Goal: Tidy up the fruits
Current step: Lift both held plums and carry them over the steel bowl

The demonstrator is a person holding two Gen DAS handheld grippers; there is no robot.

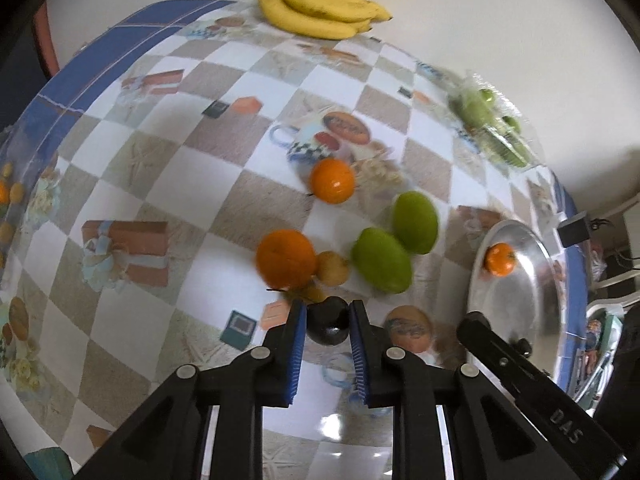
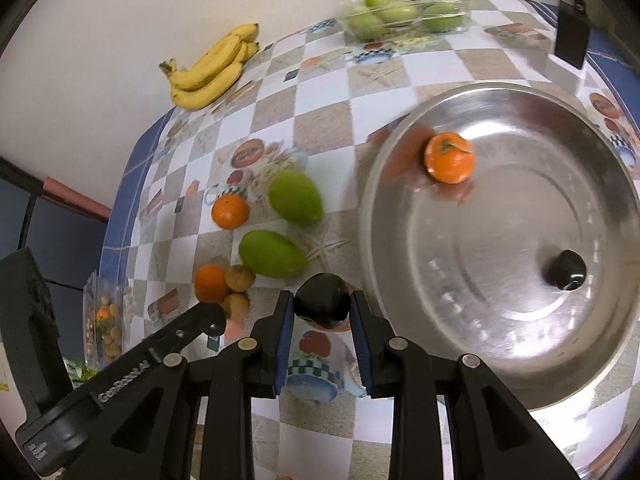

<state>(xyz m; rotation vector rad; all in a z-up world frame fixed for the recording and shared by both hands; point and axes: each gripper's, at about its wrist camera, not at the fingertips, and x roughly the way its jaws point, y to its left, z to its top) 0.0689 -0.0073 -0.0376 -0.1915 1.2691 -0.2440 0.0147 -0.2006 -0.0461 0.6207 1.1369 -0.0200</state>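
Left wrist view, left to right: checkered worktop (image 1: 168,184) with printed pictures. Banana bunch (image 1: 320,8) at 12 o'clock by the wall. Mid-frame a loose cluster — small orange (image 1: 333,181) at the centre, larger orange (image 1: 286,258) just below and left of it, touching a small brown fruit (image 1: 333,267). Two green mangoes (image 1: 382,260) (image 1: 415,222) side by side to the right of those, touching each other. At 2 o'clock a clear plastic box of green fruits (image 1: 490,124), blurred. At 3 to 4 o'clock a steel tray (image 1: 520,304) with one orange in the tray (image 1: 500,259) near its far rim. Left gripper (image 1: 327,312) at 6 o'clock: jaws clamped on a dark round fruit (image 1: 326,322) — held off the worktop, just below the big orange. The other gripper's finger pokes in at 4 o'clock.

Right wrist view, left to right: a clear bag of small fruits (image 2: 105,328) at 8 o'clock on the worktop edge. Left gripper's arm crosses in from 8 o'clock. Bananas at 11 o'clock. Oranges, brown fruits and mangoes sit left of centre. Right gripper (image 2: 322,300) at 6 o'clock: jaws clamped on a second dark fruit (image 2: 322,300), just beside the tray's near-left rim. A third dark fruit (image 2: 567,270) lies in the tray at 3 to 4 o'clock, well apart from the orange there.
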